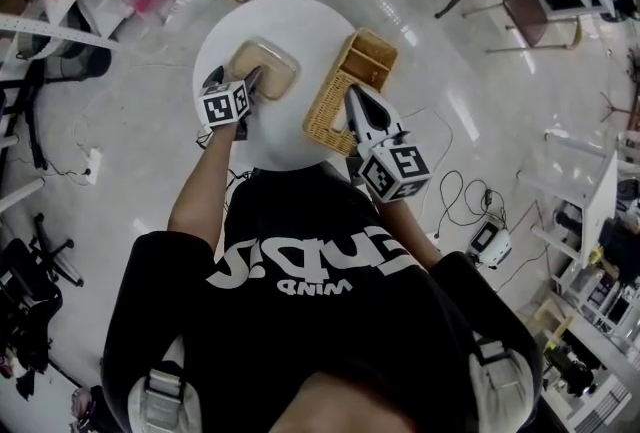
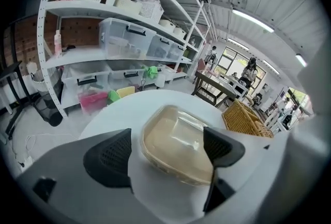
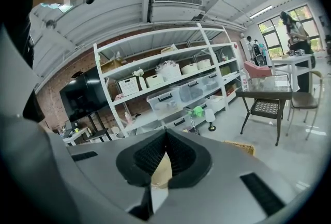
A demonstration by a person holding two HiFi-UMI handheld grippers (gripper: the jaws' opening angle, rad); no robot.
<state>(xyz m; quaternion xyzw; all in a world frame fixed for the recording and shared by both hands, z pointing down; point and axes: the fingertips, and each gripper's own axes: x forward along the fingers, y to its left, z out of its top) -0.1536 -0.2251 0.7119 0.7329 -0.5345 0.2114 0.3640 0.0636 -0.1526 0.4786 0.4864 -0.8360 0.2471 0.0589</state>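
Left gripper view: tan container (image 2: 178, 148) between parted jaws of left hand-held gripper (image 2: 169, 149); right hand-held gripper (image 3: 165, 158) closed

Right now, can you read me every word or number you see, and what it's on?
"WIND": small white print on the black shirt, upside down in the head view.
Big white letters beside it: too stylised to read.
Left cube and right cube: square patterns, no words.
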